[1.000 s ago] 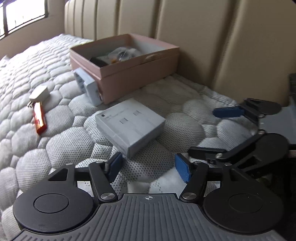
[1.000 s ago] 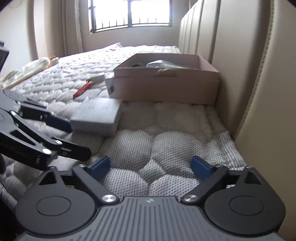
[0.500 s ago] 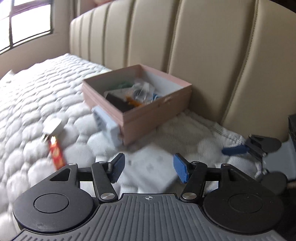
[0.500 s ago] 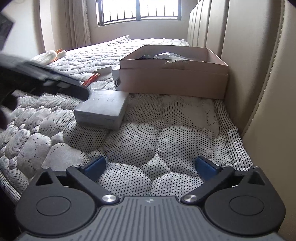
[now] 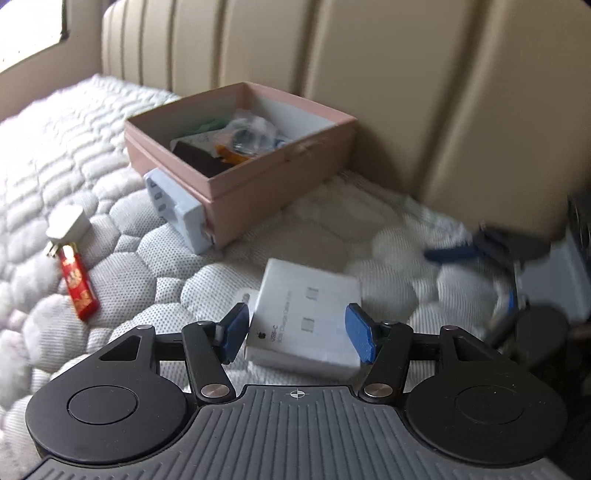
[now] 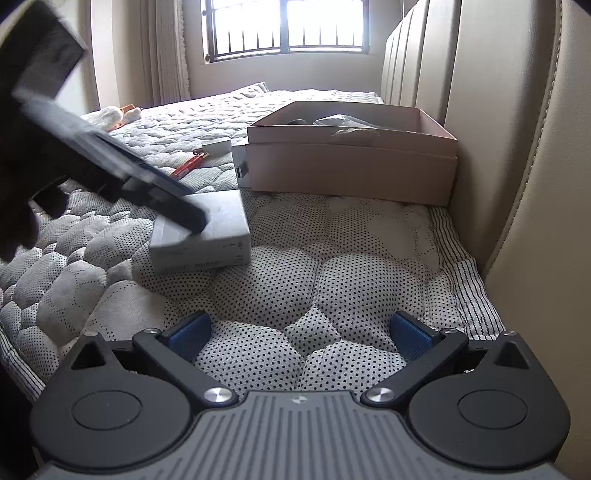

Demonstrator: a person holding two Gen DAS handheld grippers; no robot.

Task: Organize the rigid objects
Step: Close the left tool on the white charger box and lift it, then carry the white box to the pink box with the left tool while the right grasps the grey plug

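A flat white charger box (image 5: 306,314) lies on the quilted mattress, also in the right wrist view (image 6: 207,236). My left gripper (image 5: 297,330) is open, its blue pads on either side of the box's near end, touching or nearly so. A pink cardboard box (image 5: 258,177) holding several small items stands against the headboard; it also shows in the right wrist view (image 6: 351,162). My right gripper (image 6: 299,338) is open and empty low over the mattress.
A white power strip (image 5: 177,210) leans on the pink box's left side. A red lighter (image 5: 79,288) and a white plug adapter (image 5: 68,229) lie to the left. The padded beige headboard (image 5: 406,92) runs behind. A window (image 6: 284,29) is at the far end.
My left gripper lifted and swung, then came down over the white box, which now sits between its pads. The right gripper drew back a little and stays open.
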